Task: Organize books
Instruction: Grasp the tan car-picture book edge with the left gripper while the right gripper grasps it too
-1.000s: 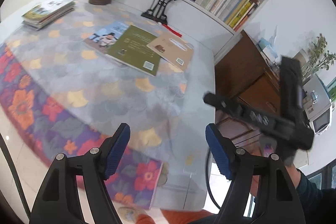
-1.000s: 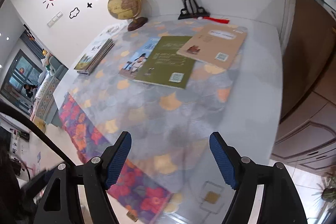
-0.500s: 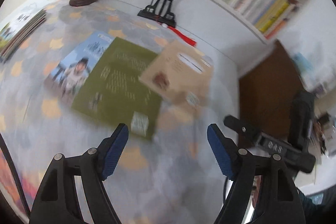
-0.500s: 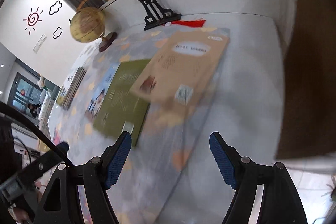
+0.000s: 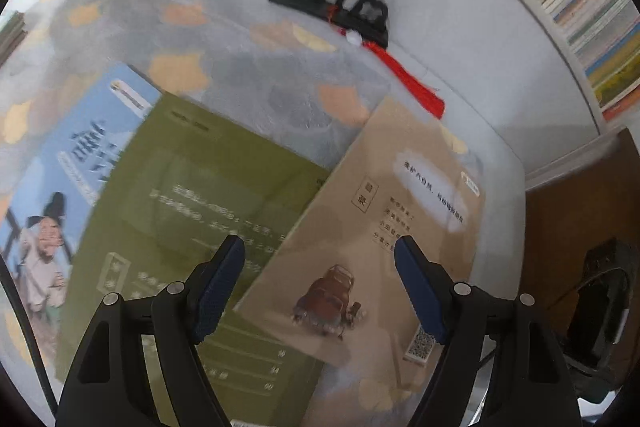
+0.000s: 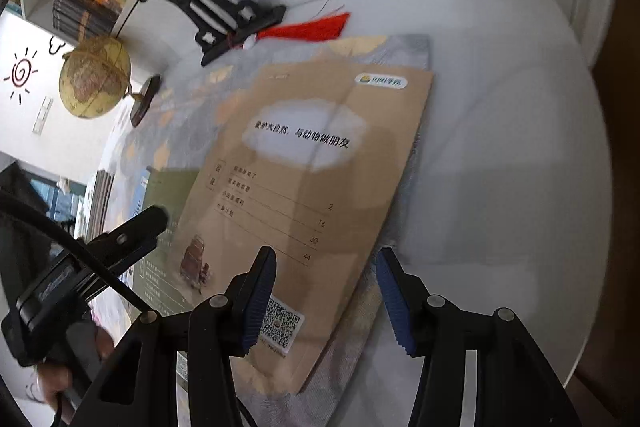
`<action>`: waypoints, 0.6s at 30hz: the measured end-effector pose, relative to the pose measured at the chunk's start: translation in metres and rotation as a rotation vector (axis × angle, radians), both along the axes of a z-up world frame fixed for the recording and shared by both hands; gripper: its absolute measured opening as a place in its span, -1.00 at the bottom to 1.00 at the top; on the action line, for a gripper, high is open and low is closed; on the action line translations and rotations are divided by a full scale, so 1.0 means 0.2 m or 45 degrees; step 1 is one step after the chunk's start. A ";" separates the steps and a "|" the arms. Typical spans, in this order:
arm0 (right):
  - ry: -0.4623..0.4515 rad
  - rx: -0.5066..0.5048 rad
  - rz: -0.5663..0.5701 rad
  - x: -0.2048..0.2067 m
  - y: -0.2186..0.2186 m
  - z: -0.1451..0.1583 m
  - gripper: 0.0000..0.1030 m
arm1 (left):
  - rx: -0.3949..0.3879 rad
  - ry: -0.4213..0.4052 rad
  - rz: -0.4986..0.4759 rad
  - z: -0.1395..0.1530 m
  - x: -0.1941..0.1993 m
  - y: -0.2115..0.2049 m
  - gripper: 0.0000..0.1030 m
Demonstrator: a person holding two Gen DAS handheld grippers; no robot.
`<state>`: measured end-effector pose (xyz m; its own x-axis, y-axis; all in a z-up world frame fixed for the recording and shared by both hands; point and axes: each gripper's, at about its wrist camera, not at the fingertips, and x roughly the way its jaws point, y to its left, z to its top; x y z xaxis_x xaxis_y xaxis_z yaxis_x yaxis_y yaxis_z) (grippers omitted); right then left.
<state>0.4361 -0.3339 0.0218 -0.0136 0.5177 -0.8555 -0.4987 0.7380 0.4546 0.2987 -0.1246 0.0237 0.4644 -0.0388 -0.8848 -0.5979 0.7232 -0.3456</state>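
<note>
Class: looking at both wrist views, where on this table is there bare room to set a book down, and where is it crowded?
Free: the white table strip right of the tan book, and the cloth between the fan stand and the green book. Crowded: the middle, where the blue book, green and tan overlap.

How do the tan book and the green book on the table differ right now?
The tan book lies on top, overlapping one edge of the green book, which itself partly covers a blue book. The tan cover shows a white cloud patch and a small vehicle drawing; the green one carries only pale text. Both lie flat and closed.
</note>
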 end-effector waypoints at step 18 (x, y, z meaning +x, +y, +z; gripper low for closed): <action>0.002 0.060 0.269 -0.11 0.09 0.06 0.04 | -0.199 -0.072 0.013 0.01 -0.53 -0.28 0.70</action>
